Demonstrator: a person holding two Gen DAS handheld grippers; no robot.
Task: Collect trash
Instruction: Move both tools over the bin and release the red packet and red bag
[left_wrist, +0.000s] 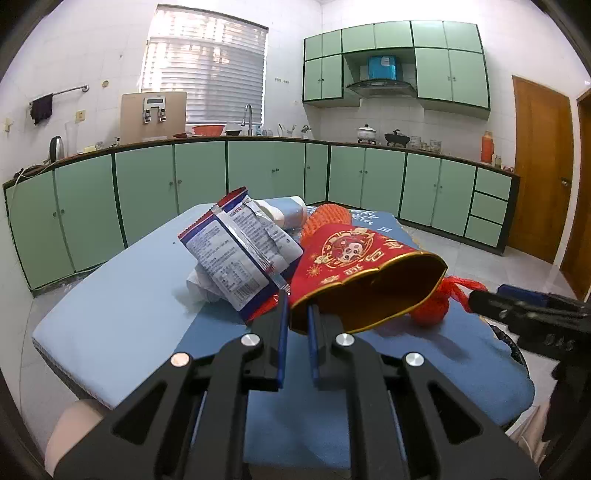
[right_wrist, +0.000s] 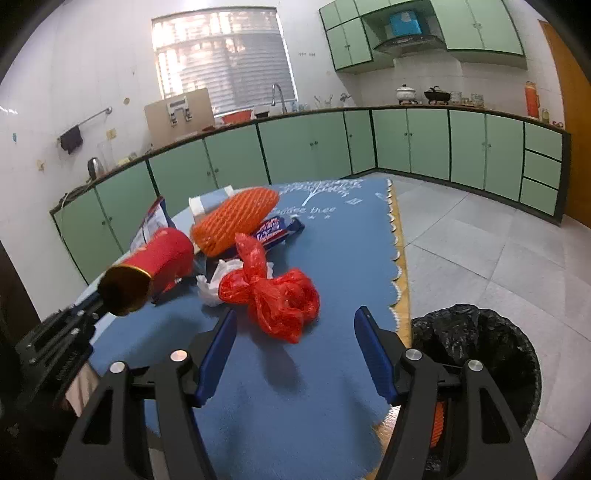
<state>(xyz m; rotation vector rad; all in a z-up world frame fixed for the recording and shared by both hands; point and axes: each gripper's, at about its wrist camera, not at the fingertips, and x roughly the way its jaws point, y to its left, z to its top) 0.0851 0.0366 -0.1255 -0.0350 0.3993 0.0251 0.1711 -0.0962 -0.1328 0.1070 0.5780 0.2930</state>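
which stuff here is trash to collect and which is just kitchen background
Part of the job:
- red paper cup, held by the left gripper
- red plastic bag
- orange foam net
- snack wrapper
- crumpled white tissue
- bin with black liner
- right gripper, open

Just lying about:
- kettle
- white pot
- orange thermos
- dark cloth on rail

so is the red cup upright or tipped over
Tipped: the red cup lies sideways, its gold-lined mouth facing the left claw, which is shut on its rim.
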